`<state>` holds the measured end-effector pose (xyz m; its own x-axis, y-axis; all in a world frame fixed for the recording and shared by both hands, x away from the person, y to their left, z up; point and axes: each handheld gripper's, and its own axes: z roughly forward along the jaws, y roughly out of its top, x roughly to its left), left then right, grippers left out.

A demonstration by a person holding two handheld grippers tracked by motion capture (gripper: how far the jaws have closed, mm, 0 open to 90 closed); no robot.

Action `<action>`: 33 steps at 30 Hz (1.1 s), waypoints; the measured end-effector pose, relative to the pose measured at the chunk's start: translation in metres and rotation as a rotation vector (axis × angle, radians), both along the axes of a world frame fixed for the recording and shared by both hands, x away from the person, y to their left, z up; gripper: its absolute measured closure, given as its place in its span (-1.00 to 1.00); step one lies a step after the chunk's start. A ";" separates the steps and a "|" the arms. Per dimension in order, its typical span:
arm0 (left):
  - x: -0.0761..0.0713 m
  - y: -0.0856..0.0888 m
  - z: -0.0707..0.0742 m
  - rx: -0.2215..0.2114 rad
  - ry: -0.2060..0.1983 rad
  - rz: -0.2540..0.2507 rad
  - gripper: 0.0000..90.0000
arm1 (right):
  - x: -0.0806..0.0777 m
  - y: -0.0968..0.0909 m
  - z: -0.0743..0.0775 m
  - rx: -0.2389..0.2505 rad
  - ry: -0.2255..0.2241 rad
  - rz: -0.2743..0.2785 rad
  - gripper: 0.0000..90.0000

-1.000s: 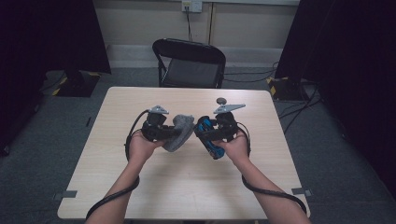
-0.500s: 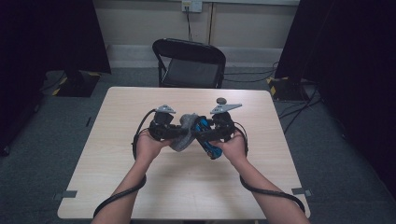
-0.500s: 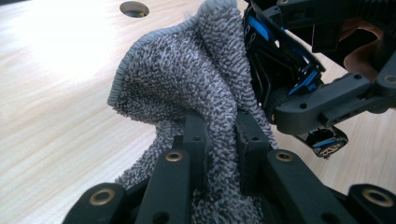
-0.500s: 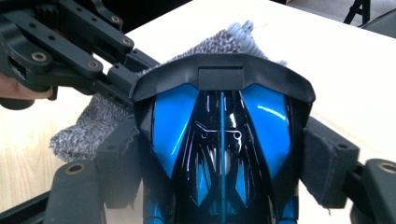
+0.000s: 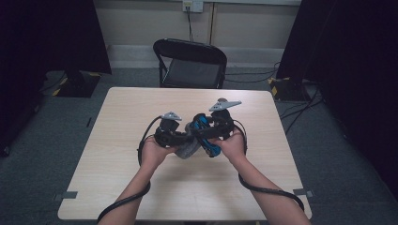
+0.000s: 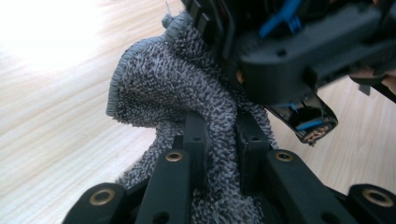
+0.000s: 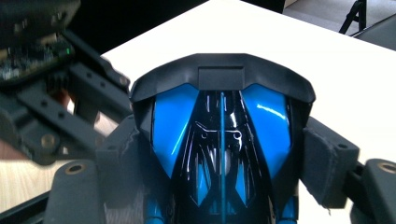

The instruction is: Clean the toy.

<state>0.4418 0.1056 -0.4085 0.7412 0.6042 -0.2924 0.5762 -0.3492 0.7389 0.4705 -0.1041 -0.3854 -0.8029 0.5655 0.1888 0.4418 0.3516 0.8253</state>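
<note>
overhead forward-down, gripper cameras close, perhaps overlapping

grey terry cloth [image 6: 187, 88] (rough loops); glossy blue plastic toy car [image 7: 222, 140].

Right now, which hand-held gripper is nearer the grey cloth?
Left. The left hand-held gripper is shut on the grey cloth. The right hand-held gripper grips the blue and black device, right beside the cloth.

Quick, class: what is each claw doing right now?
Left claw: closed on the grey cloth.
Right claw: closed on the blue and black object.
</note>
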 end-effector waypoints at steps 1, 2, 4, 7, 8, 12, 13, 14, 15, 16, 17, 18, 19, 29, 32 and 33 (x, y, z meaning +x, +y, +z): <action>-0.001 -0.002 -0.002 0.002 0.001 -0.007 0.73 | 0.000 0.000 0.000 0.001 0.000 -0.003 -0.43; -0.003 -0.005 -0.004 0.007 0.002 -0.014 0.73 | 0.001 0.000 0.001 0.003 -0.001 -0.005 -0.43; -0.005 -0.010 -0.007 0.008 0.008 -0.028 0.73 | 0.001 0.001 0.001 0.003 -0.001 -0.009 -0.43; -0.008 -0.015 -0.012 0.007 0.017 -0.044 0.73 | 0.002 0.001 0.002 0.003 0.000 -0.010 -0.43; -0.008 -0.017 -0.014 0.003 0.019 -0.045 0.73 | 0.003 0.001 0.002 0.006 0.004 -0.011 -0.43; -0.009 -0.022 -0.018 -0.001 0.031 -0.059 0.73 | 0.003 0.001 0.003 0.008 0.008 -0.010 -0.43; -0.010 -0.023 -0.019 0.000 0.029 -0.060 0.73 | 0.003 0.001 0.003 0.007 0.005 -0.012 -0.43; -0.010 -0.025 -0.019 0.001 0.030 -0.063 0.72 | 0.003 0.000 0.003 0.008 0.004 -0.011 -0.43; -0.010 -0.026 -0.020 0.002 0.033 -0.067 0.73 | 0.004 0.000 0.003 0.007 0.005 -0.011 -0.43; -0.011 -0.027 -0.020 0.004 0.030 -0.067 0.73 | 0.004 0.000 0.003 0.004 0.003 -0.016 -0.43; -0.012 -0.027 -0.021 0.002 0.033 -0.069 0.73 | 0.004 0.000 0.003 0.004 0.002 -0.017 -0.43; -0.012 -0.028 -0.022 -0.001 0.038 -0.071 0.73 | 0.005 -0.001 0.004 0.003 0.002 -0.018 -0.43; -0.013 -0.029 -0.022 -0.003 0.038 -0.072 0.72 | 0.005 -0.001 0.004 0.003 0.002 -0.021 -0.43; -0.020 -0.036 -0.031 0.001 0.055 -0.101 0.72 | 0.006 -0.002 0.003 0.009 0.006 -0.024 -0.43; -0.022 -0.038 -0.032 0.008 0.056 -0.112 0.72 | 0.007 -0.003 0.004 0.011 0.008 -0.028 -0.43; -0.022 -0.039 -0.033 0.007 0.057 -0.113 0.72 | 0.007 -0.003 0.004 0.011 0.009 -0.030 -0.43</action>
<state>0.4196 0.0668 -0.4412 0.7872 0.5195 -0.3323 0.5738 -0.4194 0.7035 0.4780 -0.1067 -0.3810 -0.7840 0.5870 0.2019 0.4590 0.3291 0.8252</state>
